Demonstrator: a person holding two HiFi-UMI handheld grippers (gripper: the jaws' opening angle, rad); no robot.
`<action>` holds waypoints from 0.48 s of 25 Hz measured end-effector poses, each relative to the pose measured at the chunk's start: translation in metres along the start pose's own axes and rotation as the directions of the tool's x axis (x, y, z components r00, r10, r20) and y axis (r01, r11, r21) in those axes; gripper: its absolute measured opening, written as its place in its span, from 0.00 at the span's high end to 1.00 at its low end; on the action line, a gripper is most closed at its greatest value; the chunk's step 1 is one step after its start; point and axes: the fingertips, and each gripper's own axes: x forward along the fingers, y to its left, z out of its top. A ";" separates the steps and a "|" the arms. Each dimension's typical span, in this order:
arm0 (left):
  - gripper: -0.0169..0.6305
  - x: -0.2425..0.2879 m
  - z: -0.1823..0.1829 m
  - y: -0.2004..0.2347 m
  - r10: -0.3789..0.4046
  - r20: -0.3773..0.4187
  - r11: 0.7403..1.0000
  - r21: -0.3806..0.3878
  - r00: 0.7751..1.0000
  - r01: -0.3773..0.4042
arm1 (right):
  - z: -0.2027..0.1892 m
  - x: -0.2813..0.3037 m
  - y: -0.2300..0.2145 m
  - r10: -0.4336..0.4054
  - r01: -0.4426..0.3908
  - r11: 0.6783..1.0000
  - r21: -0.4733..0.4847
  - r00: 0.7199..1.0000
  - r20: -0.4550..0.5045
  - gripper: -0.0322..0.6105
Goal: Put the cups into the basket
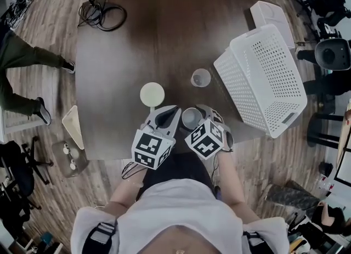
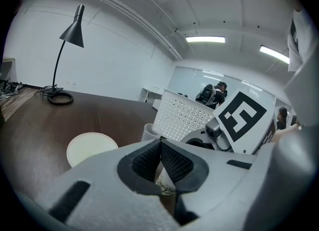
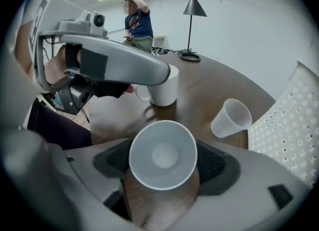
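Since the nearest cup (image 3: 163,150) is to be taken by its sides, the fingers (image 3: 215,162) of the right gripper (image 3: 164,169) are spread wide and set one on each flank of it, its mouth turned up between them. No squeeze on its wall is seen, so the grasp is judged not yet made. Just beyond one finger a clear cup (image 3: 231,117) is found on the table (image 3: 199,90), and past it the basket (image 3: 291,130) is placed within easy reach. Ahead of the fingers a mug (image 3: 162,88) is seen. The left gripper (image 2: 159,142) has its fingers pressed together on nothing, seemingly held aside as spare.
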 end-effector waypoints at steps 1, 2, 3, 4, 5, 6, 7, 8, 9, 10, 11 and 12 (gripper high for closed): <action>0.96 0.001 -0.001 0.001 0.001 -0.002 1.000 -0.002 1.000 -0.001 | 0.000 0.000 0.000 0.000 0.000 1.000 0.004 1.000 0.002 0.34; 0.96 0.002 -0.001 0.002 0.000 -0.003 1.000 -0.004 1.000 0.000 | 0.000 0.000 0.000 0.000 0.000 1.000 0.008 1.000 0.004 0.34; 0.96 0.003 -0.001 0.002 -0.001 -0.005 1.000 -0.005 1.000 0.001 | 0.000 0.000 0.000 0.000 0.000 1.000 0.011 1.000 0.005 0.34; 0.96 0.004 -0.001 0.003 -0.004 -0.005 1.000 -0.004 1.000 0.004 | -0.001 0.001 0.000 -0.002 0.002 1.000 0.012 1.000 0.005 0.34; 0.96 0.005 -0.001 0.002 -0.006 -0.006 1.000 -0.003 1.000 0.006 | -0.001 0.001 0.001 -0.003 0.003 1.000 0.012 1.000 0.004 0.34; 0.96 0.006 -0.001 0.002 -0.009 -0.006 1.000 -0.001 1.000 0.009 | -0.001 0.001 0.001 -0.003 0.003 1.000 0.012 1.000 0.004 0.34; 0.96 0.006 -0.001 0.001 -0.011 -0.006 1.000 0.001 1.000 0.011 | -0.001 0.002 0.001 -0.004 0.004 1.000 0.012 1.000 0.005 0.34; 0.96 0.007 -0.001 0.001 -0.012 -0.006 1.000 0.003 1.000 0.012 | -0.001 0.001 0.001 -0.006 0.006 1.000 0.014 1.000 0.009 0.34; 0.96 0.007 0.000 0.000 -0.013 -0.004 1.000 0.003 1.000 0.013 | 0.000 0.000 0.001 -0.011 0.010 1.000 0.017 1.000 0.015 0.34; 0.96 0.007 0.001 -0.001 -0.014 -0.001 1.000 0.003 1.000 0.014 | 0.001 -0.002 0.000 -0.018 0.017 1.000 0.023 1.000 0.023 0.34; 0.96 0.006 0.003 -0.001 -0.014 0.004 1.000 0.001 1.000 0.014 | 0.002 -0.005 -0.002 -0.026 0.025 0.999 0.028 0.999 0.032 0.34; 0.96 0.006 0.007 -0.002 -0.014 0.012 1.000 -0.003 1.000 0.014 | 0.004 -0.010 -0.004 -0.034 0.033 0.999 0.034 0.999 0.041 0.34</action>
